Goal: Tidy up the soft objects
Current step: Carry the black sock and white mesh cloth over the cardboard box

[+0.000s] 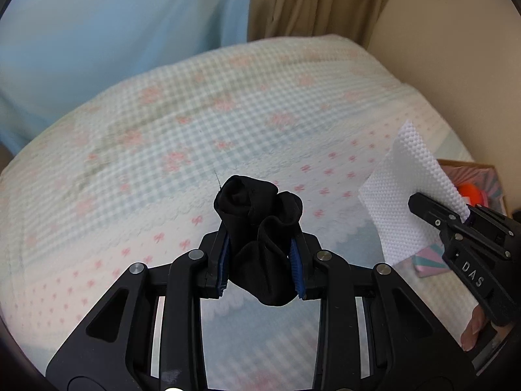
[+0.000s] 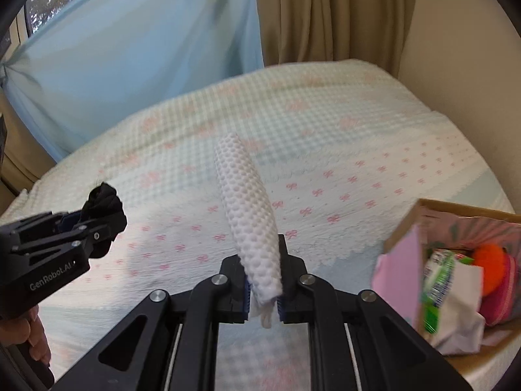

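a: left gripper [image 1: 260, 260] pinches a bunched black sock [image 1: 260, 228], right gripper [image 2: 263, 290] clamps a white waffle cloth [image 2: 247, 202], both raised over the bed [image 2: 325, 123]

b: box [image 2: 403, 224] sits near right, seemingly part full; carry each in low, release only above a gap

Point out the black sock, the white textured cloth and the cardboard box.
black sock [image 1: 260, 228], left wrist view, bunched middle.
white textured cloth [image 2: 250, 215], right wrist view, dimpled middle.
cardboard box [image 2: 403, 224], right wrist view, brown near rim.
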Demonstrator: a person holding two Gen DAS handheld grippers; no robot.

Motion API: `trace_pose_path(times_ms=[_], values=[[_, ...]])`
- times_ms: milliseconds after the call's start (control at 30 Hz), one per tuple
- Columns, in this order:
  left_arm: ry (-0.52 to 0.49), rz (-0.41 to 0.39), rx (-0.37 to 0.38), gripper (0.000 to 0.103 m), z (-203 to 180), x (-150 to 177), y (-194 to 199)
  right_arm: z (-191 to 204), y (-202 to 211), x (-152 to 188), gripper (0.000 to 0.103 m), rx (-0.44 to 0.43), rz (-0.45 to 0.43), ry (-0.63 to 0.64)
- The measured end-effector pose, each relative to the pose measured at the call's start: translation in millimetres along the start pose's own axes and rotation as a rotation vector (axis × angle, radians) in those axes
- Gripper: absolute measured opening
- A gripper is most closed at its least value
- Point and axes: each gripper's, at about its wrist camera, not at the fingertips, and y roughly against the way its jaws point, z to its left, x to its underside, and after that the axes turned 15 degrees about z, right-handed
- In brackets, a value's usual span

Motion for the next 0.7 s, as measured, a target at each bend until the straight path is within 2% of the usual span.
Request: trace_pose_path(times_ms=[333, 467, 700], values=[[0.059, -0.041, 0.039, 0.027, -34, 45, 106, -24, 121, 27, 0.011, -0.035, -0.023, -0.094], [0.033, -0.058, 0.069, 0.027, -64, 51, 134, -43, 167, 38, 0.011, -0.029, -0.047, -0.121], [-0.063, -0.058, 0.106, 0.027, -137, 48, 156, -110, 225, 56, 0.011, -0.04, -0.072, -0.233]])
